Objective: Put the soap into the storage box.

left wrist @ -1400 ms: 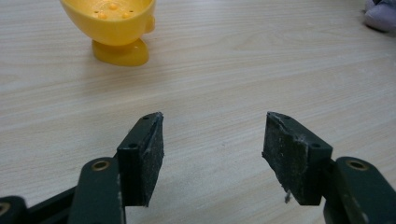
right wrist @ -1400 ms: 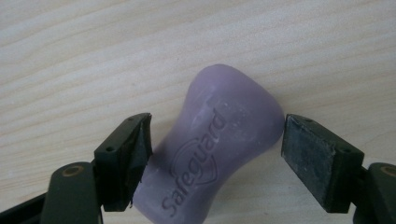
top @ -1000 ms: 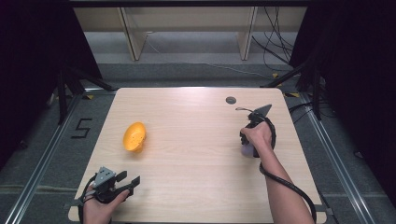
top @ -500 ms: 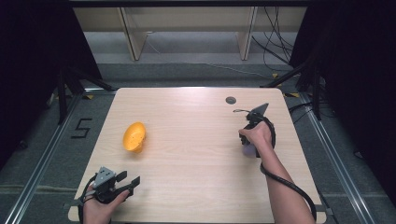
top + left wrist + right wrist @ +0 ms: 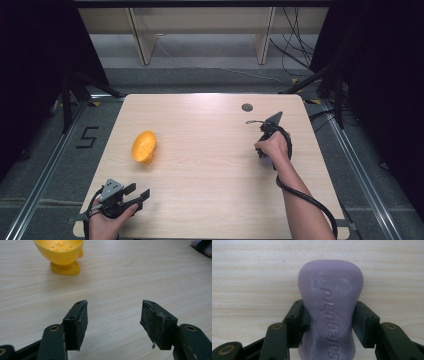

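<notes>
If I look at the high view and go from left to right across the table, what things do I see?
left hand-held gripper → yellow dish → small dark round hole in the table → right hand-held gripper, held in a hand

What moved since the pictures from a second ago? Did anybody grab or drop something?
Hardly anything. The right gripper has drifted a tiny bit to the left over the table. Nothing was grabbed or dropped in that time. It is still shut on the purple soap. The yellow cup stayed where it was, and the left gripper stayed open by the near left corner.
</notes>
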